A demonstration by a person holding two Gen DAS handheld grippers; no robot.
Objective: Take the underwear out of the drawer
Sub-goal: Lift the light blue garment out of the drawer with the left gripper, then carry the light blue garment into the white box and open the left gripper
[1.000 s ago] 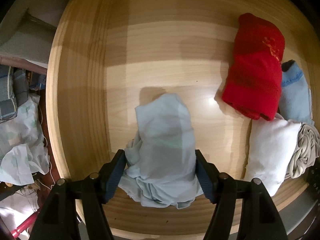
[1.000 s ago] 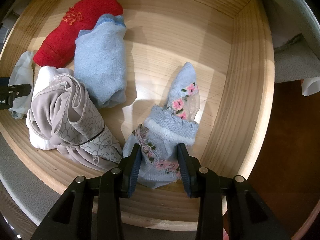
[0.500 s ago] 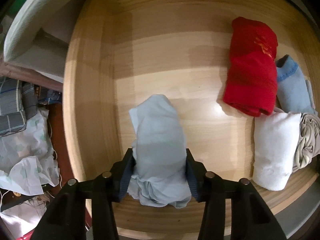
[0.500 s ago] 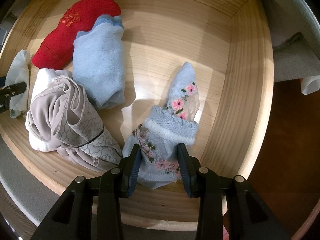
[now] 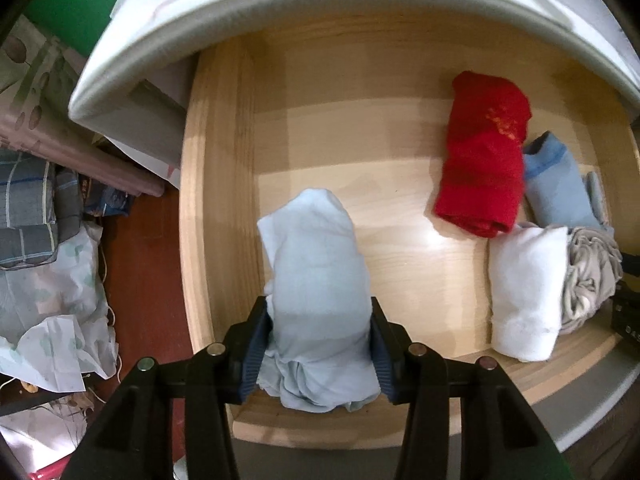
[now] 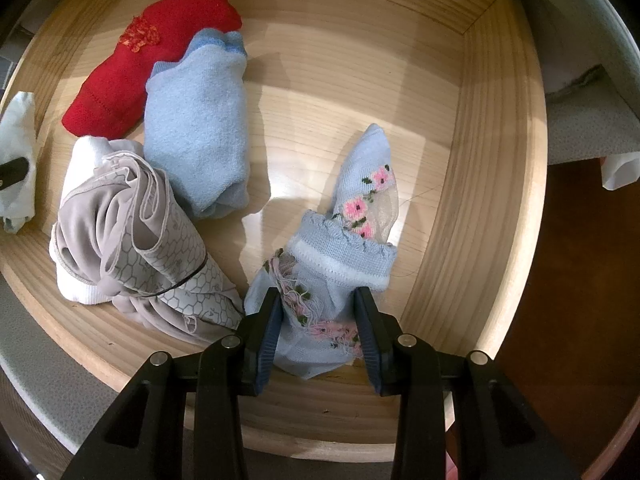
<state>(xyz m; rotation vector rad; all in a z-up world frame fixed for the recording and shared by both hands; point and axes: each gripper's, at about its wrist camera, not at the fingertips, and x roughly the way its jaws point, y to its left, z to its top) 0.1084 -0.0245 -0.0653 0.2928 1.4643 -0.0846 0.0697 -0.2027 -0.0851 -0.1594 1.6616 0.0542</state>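
In the left wrist view, my left gripper [image 5: 318,312] is shut on a crumpled pale blue piece of underwear [image 5: 316,248], its pads pressing both sides. The piece hangs over the left part of the wooden drawer [image 5: 216,200], lifted off the bottom. That same piece shows at the left edge of the right wrist view [image 6: 18,152]. My right gripper [image 6: 318,300] is shut on a light blue knitted piece with pink flowers [image 6: 348,248], which still rests on the drawer floor near the right wall [image 6: 492,200].
Between the two grippers lie a red roll [image 5: 480,160], a light blue terry roll [image 6: 200,132], a white roll [image 5: 524,280] and a grey honeycomb-patterned piece [image 6: 132,240]. A white cabinet edge [image 5: 280,12] overhangs the drawer's back. Cloth and paper clutter [image 5: 48,260] lies on the floor at left.
My left gripper closed onto the pale blue piece and rose with it, so more of the drawer and the white edge above show. The right gripper and its flowered piece stayed put.
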